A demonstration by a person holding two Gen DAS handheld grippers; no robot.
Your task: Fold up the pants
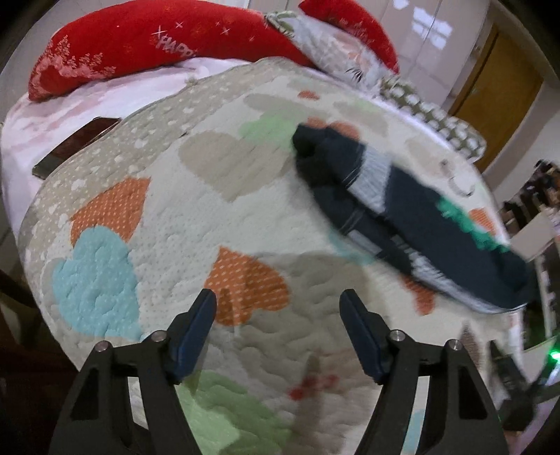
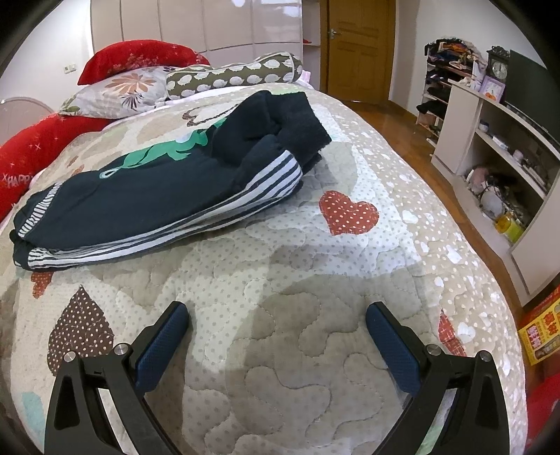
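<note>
Pants lie folded in a dark bundle on the heart-patterned quilt, near the pillows. Left gripper hangs over bare quilt, jaws apart and empty; right gripper is spread wide too, gripping nothing.

Soft, even indoor light in both views. The left wrist picture smears with motion blur, worst across the dark pants. The right wrist picture is sharp. Window glare sits on the glossy wardrobe. Fisheye bending and black vignette crowd every corner.
</note>
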